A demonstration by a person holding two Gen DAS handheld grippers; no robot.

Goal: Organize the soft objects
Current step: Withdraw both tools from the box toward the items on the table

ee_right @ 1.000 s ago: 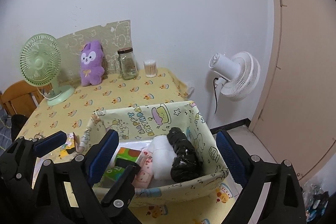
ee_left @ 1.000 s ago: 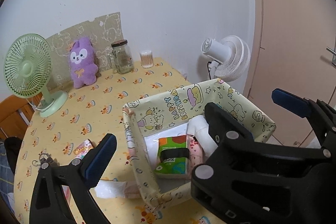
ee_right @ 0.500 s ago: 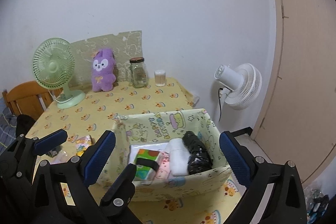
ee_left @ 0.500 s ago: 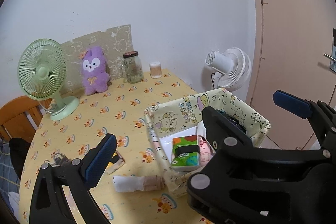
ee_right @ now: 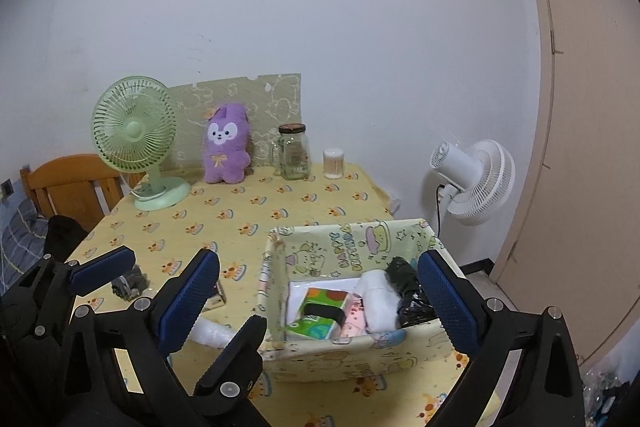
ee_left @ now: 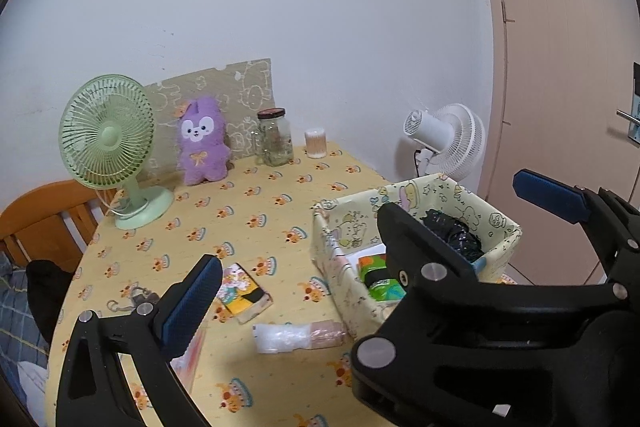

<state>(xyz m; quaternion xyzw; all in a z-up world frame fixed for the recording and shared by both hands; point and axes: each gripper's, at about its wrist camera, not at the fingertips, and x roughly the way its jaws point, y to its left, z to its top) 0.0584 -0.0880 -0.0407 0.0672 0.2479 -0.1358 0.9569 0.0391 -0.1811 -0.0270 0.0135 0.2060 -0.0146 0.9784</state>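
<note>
Fabric bin (ee_right: 348, 351) holds tissue pack (ee_right: 320, 315), white roll (ee_right: 378, 301), black bundle (ee_right: 406, 287); both tongs, left (ee_left: 360, 247) and right (ee_right: 320, 303), held above table (ee_right: 240, 211), spread apart, empty.

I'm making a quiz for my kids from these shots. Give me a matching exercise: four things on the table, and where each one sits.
Things:
1. purple plush
2. green tissue pack
3. clear wrapped roll
4. green fan

Places:
A. inside the fabric bin
B. lying on the tablecloth left of the bin
C. back left of the table
D. against the wall, left of the glass jar

Pairs: 1-D, 2-A, 3-B, 4-C
</note>
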